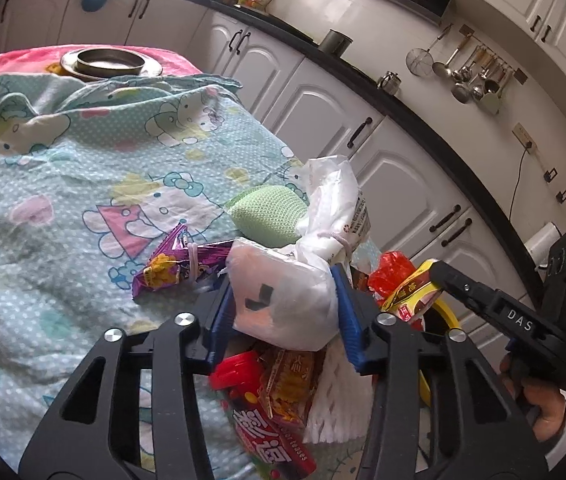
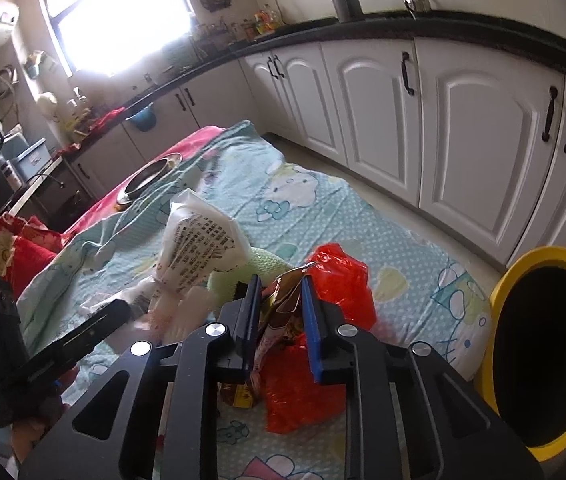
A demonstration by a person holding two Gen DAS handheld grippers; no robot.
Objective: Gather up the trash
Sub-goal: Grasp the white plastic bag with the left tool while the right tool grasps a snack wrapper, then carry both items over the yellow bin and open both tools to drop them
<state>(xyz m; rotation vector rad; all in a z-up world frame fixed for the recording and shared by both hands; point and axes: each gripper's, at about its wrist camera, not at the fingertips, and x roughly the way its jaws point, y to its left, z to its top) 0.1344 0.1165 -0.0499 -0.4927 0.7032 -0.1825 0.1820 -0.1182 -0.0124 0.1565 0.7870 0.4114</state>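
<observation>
our left gripper (image 1: 285, 300) has its blue fingers (image 1: 347, 312) clamped on a knotted white plastic bag (image 1: 283, 292), lifted over snack wrappers on the cartoon-print cloth (image 1: 63, 200). our right gripper (image 2: 281, 320) pinches a brown-and-yellow foil wrapper (image 2: 283, 312); its lower part is hidden. the yellow-rimmed bin (image 2: 543, 344) is cut off alongside.

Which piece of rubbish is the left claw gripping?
Start at the cartoon-print cloth on the table, then find the litter heap at its near edge. The left claw squeezes a knotted white plastic bag, the only white, bulging bundle among flat, colourful wrappers.
</observation>
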